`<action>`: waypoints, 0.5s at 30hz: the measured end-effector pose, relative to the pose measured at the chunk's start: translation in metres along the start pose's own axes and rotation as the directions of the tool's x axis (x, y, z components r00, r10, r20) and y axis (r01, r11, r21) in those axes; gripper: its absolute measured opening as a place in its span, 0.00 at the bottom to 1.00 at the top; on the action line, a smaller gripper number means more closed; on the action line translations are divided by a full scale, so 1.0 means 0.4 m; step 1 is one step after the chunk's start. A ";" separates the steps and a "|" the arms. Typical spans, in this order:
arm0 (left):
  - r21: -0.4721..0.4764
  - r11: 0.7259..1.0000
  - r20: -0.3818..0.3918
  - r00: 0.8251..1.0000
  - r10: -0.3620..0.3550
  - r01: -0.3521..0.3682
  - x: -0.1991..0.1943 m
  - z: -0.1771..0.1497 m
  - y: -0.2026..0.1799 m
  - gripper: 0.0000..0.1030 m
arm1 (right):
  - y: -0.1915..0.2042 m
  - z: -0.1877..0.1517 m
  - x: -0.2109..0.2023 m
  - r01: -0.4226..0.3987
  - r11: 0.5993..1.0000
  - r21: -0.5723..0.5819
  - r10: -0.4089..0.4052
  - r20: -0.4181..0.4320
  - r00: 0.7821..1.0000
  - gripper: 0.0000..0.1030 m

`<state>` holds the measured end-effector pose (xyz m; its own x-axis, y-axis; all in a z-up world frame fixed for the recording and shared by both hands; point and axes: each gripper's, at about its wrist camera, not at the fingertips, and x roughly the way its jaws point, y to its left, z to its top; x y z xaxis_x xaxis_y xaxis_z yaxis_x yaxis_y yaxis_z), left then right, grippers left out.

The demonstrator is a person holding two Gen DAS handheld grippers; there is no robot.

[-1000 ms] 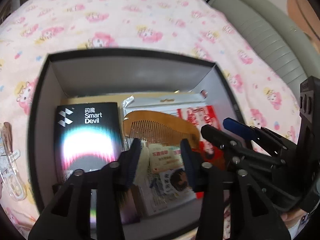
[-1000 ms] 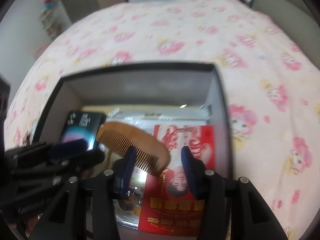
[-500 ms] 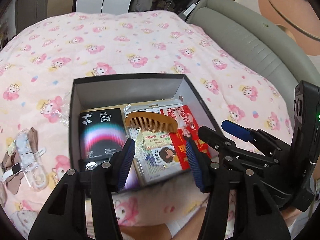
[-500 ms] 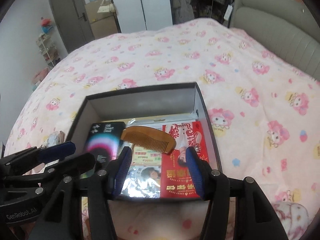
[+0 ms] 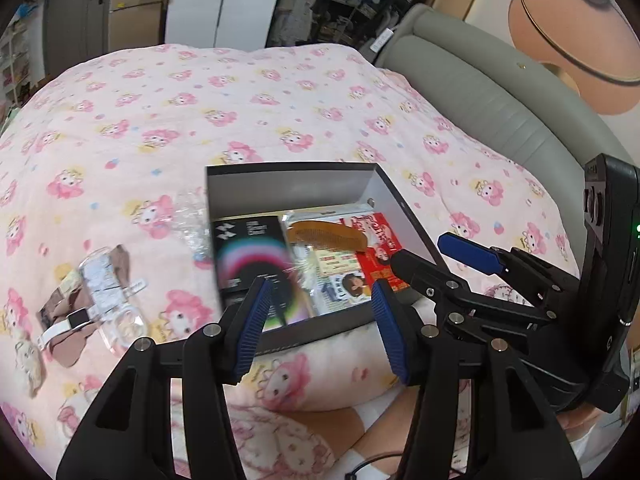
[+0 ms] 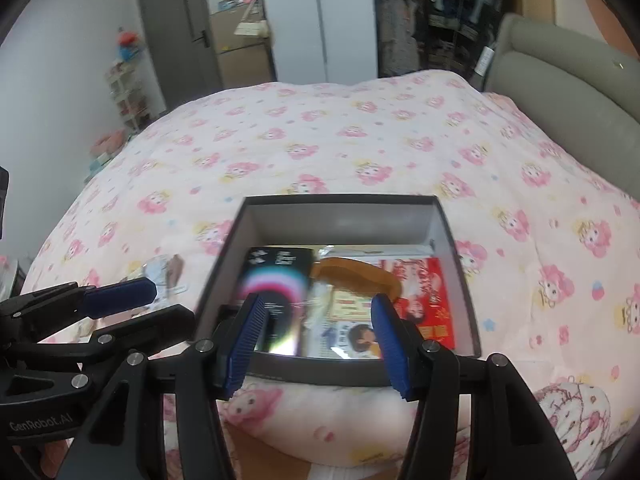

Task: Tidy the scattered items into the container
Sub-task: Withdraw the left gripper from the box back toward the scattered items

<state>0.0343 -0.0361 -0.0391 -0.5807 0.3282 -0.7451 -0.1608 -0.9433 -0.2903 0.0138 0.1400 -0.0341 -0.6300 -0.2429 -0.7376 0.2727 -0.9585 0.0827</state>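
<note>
Hovering above the bed (image 5: 280, 92), we see both claws spread with nothing between the pads: left claw (image 5: 320, 320), right claw (image 6: 316, 340), the jaws of both having just been opening. The dark box (image 6: 340, 204) sits open on the pink quilt, near its front edge. Inside lie a black carton (image 5: 250, 256) at left, a wooden comb (image 5: 326, 234) across the middle, a red packet (image 6: 424, 296) at right and a printed card pack (image 5: 340, 280) under the comb. Left of the box, loose on the quilt: a clear packet (image 5: 108, 296), a crinkled clear wrapper (image 5: 192, 220), a white-strapped watch (image 5: 72, 320) on brown card.
</note>
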 end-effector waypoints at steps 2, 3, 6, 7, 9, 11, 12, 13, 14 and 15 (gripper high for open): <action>-0.014 1.000 0.008 1.000 0.010 -0.010 -0.021 -0.009 0.022 0.52 | 0.034 0.003 -0.006 0.001 1.000 -0.032 0.000 0.003 1.000 0.50; -0.022 1.000 0.013 1.000 0.019 -0.019 -0.033 -0.014 0.038 0.52 | 0.054 0.005 -0.007 -0.004 0.999 -0.046 0.004 0.004 1.000 0.51; -0.044 0.998 0.021 0.998 0.055 -0.054 -0.065 -0.032 0.086 0.52 | 0.101 0.007 0.002 -0.033 0.997 -0.070 0.033 -0.007 0.999 0.50; -0.052 0.997 0.023 0.998 0.066 -0.065 -0.074 -0.039 0.101 0.52 | 0.119 0.007 0.006 -0.044 0.996 -0.078 0.043 -0.014 0.999 0.50; -0.077 0.994 0.026 0.996 0.082 -0.079 -0.091 -0.055 0.137 0.52 | 0.159 0.007 0.017 -0.066 0.993 -0.100 0.064 -0.027 0.998 0.50; -0.103 0.991 0.028 0.996 0.088 -0.085 -0.105 -0.069 0.171 0.52 | 0.197 0.006 0.025 -0.082 0.989 -0.125 0.078 -0.035 0.996 0.50; -0.120 0.988 0.027 0.995 0.097 -0.094 -0.113 -0.078 0.194 0.52 | 0.218 0.006 0.030 -0.089 0.986 -0.138 0.084 -0.039 0.996 0.50; -0.129 0.987 0.028 0.994 0.104 -0.100 -0.118 -0.084 0.208 0.52 | 0.238 0.005 0.036 -0.095 0.984 -0.150 0.089 -0.044 0.995 0.50; -0.142 0.984 0.029 0.993 0.114 -0.109 -0.123 -0.092 0.225 0.52 | 0.258 0.005 0.044 -0.104 0.981 -0.162 0.097 -0.052 0.994 0.50; -0.158 0.980 0.028 0.992 0.126 -0.120 -0.129 -0.101 0.245 0.52 | 0.275 0.004 0.053 -0.114 0.979 -0.171 0.105 -0.060 0.993 0.50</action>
<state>0.0807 -0.1436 -0.0533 -0.6184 0.2056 -0.7585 0.0379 -0.9562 -0.2901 0.0293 0.0290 -0.0396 -0.5529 -0.3331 -0.7638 0.4629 -0.8849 0.0508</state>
